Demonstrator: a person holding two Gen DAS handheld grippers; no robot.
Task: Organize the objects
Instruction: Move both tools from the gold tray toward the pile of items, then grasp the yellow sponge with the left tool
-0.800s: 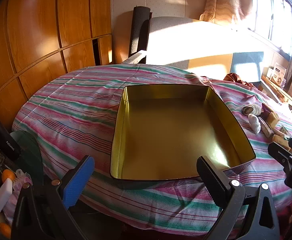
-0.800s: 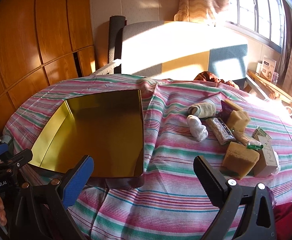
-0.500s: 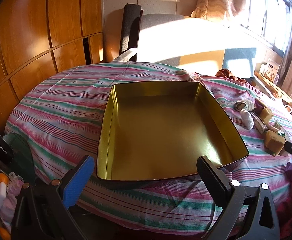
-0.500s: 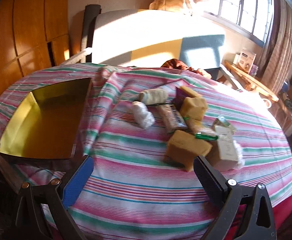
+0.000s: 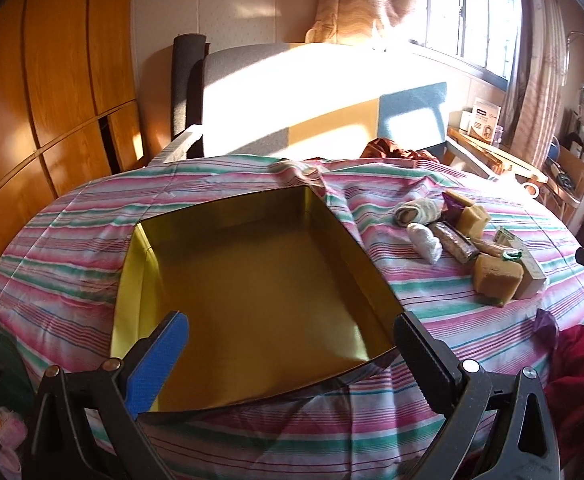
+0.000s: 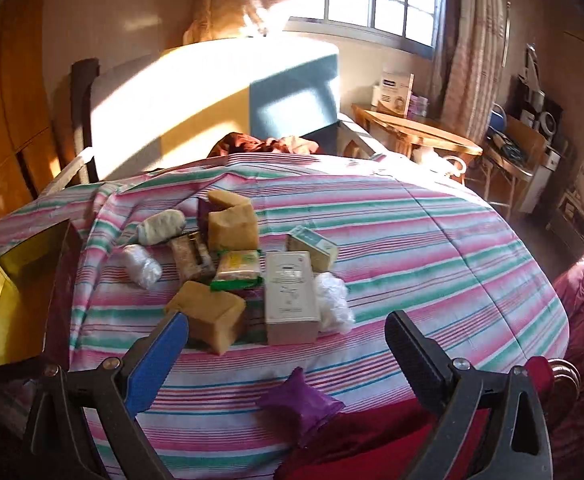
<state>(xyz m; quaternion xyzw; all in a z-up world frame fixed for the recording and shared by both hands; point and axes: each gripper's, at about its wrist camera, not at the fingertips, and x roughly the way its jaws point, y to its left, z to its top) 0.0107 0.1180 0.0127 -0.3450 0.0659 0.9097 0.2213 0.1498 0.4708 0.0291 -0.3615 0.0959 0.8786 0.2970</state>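
Tin (image 5: 259, 300), gold inside and empty, sits on the striped bedcover (image 5: 71, 272) toward its left edge; I read it as the container for this task. The goods to be sorted lie in 1 loose cluster well apart from it, nearer the middle of the cover: 2 tan blocks, the nearer one (image 6: 205, 318) closest to me, a pale carton (image 6: 292, 298) just beside it, a green-trimmed packet (image 6: 237, 268) touching both, a white bag (image 6: 141, 266) and a rolled cloth (image 6: 161, 226) on the tin's side of the heap. A purple pouch (image 6: 302, 404) lies alone at the near edge.

Change over the last second: my right camera has swung away from the tin, which has slid to the far left of its view, and the cluster now fills the centre. My left camera has turned the same way, bringing the heap into its right half. I judge this as the approach to a 1st pick; nothing is in the tin yet.

Right gripper (image 6: 287, 340) stands fully spread and empty, clear of the cover, the nearer tan block just ahead of its blue finger. Left gripper (image 5: 292, 344) is likewise spread wide, holding nothing, poised above the tin's near rim.
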